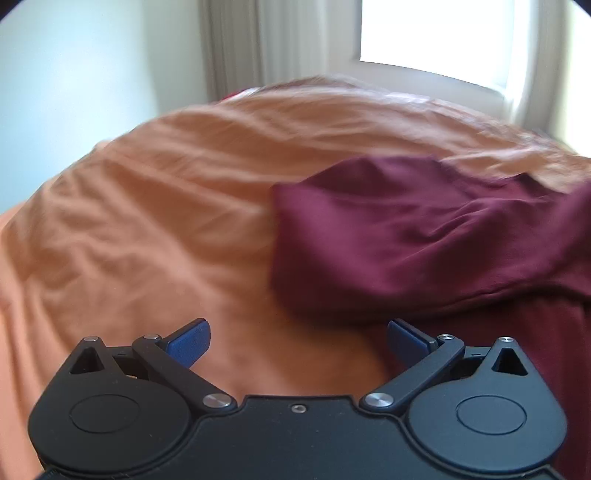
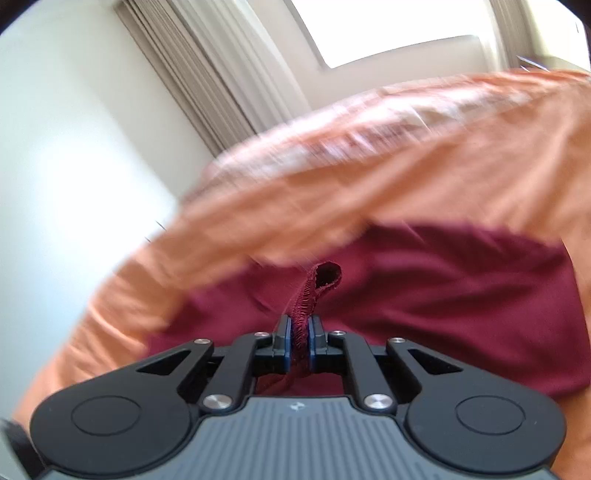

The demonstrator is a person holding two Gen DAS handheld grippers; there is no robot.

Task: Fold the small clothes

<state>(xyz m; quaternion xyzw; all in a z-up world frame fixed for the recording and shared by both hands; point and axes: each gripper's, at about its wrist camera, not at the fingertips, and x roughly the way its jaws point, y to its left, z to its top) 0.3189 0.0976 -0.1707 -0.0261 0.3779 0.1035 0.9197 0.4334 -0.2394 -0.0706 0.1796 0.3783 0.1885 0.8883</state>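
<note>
Garment: maroon garment on the orange bedsheet, one flap folded over.
Left claw: wide, empty.
Right claw: pinching hem.
Left: further folds, apparently.

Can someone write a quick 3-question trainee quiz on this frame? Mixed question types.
1. True or false: the left gripper is clamped on the maroon garment.
2. What is pinched between the right gripper pads? A) a stitched hem of the maroon garment B) a fold of the orange bedsheet C) nothing
3. Fill in: the garment lies on a bed covered by an ______ sheet, with a curtain and a bright window behind it.

Key:
1. False. Its jaws stand wide apart with nothing between them.
2. A. The hem rises from between the shut pads.
3. Orange.
</note>
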